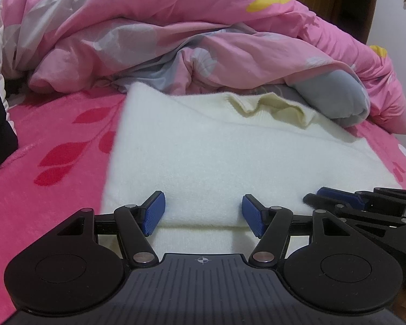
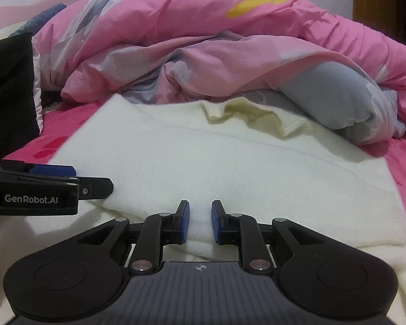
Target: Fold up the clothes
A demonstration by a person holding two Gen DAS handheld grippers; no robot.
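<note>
grippers low in frame work a cream sweater (image 1: 203, 157) on a pink bed (image 1: 40, 203): left gripper (image 1: 203, 214) spread wide over its near fold, right gripper (image 2: 200, 223) narrowed on a pinch of knit. loose knit could slip free. quilt (image 1: 176, 40) heaps behind. no containers visible.

Both wrist cameras sit low and close over the bed, facing the heaped quilt (image 1: 176, 40); both share the cream sweater (image 2: 216, 157).
</note>
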